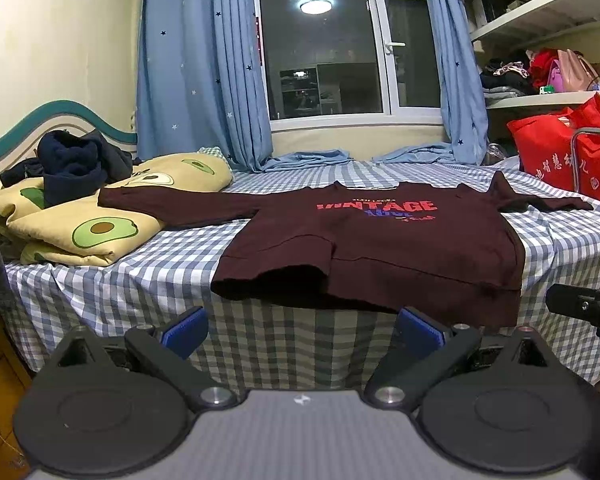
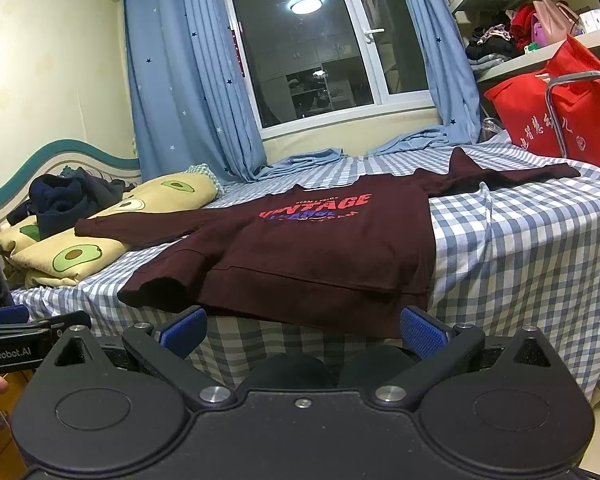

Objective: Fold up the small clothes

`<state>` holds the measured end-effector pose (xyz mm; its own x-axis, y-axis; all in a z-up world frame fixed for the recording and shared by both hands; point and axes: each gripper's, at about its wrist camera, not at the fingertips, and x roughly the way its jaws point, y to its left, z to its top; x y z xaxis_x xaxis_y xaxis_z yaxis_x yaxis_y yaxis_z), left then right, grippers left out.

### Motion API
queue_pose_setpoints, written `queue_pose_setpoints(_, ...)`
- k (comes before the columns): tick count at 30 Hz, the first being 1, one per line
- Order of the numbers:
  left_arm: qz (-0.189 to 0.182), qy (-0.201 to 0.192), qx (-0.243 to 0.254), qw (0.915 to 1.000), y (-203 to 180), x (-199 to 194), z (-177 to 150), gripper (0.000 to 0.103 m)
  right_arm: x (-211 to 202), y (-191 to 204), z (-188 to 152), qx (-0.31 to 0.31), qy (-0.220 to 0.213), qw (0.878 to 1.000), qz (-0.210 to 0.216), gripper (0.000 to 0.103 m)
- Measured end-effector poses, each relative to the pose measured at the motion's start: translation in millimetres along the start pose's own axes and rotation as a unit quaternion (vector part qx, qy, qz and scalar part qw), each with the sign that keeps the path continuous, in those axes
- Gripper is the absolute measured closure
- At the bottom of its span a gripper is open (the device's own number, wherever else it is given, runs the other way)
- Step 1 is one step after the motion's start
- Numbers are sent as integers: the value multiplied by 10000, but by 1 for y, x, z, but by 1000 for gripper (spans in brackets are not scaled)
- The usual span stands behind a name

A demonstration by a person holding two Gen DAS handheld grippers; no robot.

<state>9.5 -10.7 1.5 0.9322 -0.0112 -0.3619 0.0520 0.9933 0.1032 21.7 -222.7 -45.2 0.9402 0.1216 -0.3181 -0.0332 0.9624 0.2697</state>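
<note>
Sweatshirt (image 1: 380,240) flat on bed (image 1: 180,252), hem over the near edge, before my tongs. Folded quilt (image 1: 92,224) to its left, under one sleeve; bag (image 1: 560,152) far right.

We see a pale yellow wall (image 1: 60,52), star-dotted blue curtains (image 1: 196,80) framing a dark night window (image 1: 320,48), and white shelves (image 1: 540,20) at right.

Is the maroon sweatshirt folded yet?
Mostly spread: maroon sweatshirt lies print-up on the bed, sleeves out; only one hem corner is flipped.
</note>
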Motion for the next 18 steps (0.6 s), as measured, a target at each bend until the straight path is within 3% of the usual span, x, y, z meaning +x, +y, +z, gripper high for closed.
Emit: queue_pose_setpoints(18,-57,87,62,9999,-3,7,-1,1,3,-1,-7,77,75,9999,1,0)
